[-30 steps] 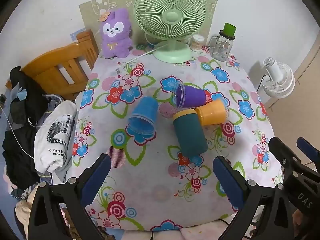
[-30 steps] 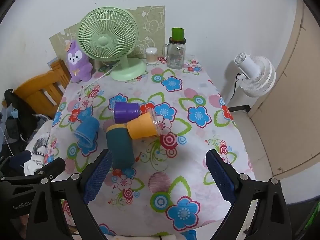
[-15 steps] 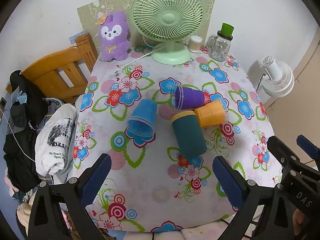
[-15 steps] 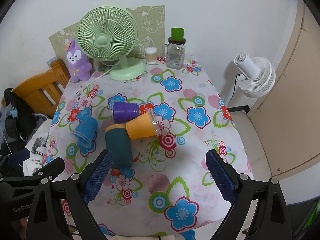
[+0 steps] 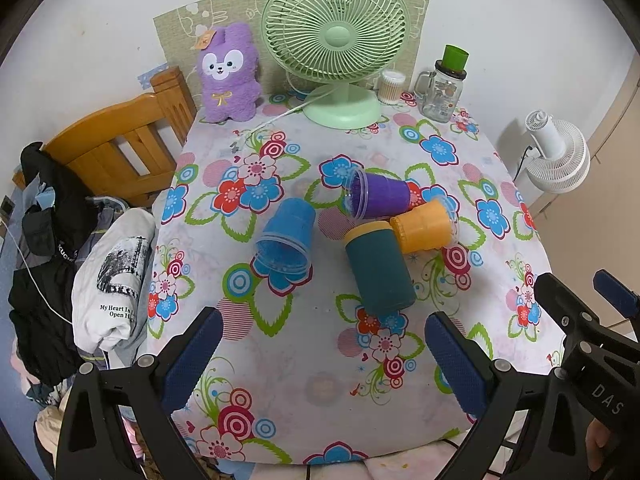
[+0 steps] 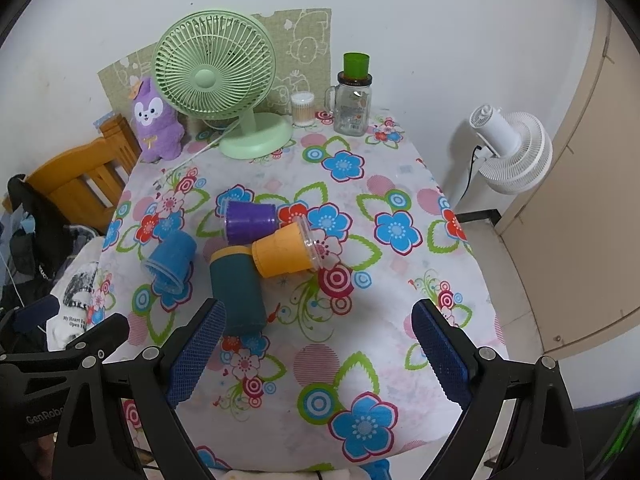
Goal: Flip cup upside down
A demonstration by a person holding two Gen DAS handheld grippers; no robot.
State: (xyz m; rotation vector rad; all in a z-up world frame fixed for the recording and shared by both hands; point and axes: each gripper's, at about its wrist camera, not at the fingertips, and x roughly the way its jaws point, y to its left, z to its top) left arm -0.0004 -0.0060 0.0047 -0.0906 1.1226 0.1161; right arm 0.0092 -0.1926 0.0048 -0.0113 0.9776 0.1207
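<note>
Four cups lie on their sides in the middle of a flower-print tablecloth: a blue cup set apart to the left, a purple cup, an orange cup and a taller dark teal cup with a yellow rim, the last three clustered and touching. The left gripper hangs above the near edge of the table, its blue-padded jaws spread wide with nothing between them; the right gripper hangs beside it, likewise spread and holding nothing.

From the left wrist camera, the blue cup's mouth faces the lens and the purple cup's clear rim points left. That view also takes in a white printed T-shirt and dark clothing heaped over a wooden chair, plus the black frame of the right gripper at the lower right corner.

The right wrist camera instead shows the orange cup's clear mouth opening to the right, a beige door and more of the white floor fan.

Both views carry the back row: a green desk fan, a purple plush toy, a cotton-swab tub and a glass mug-jar with a green cup on top.
</note>
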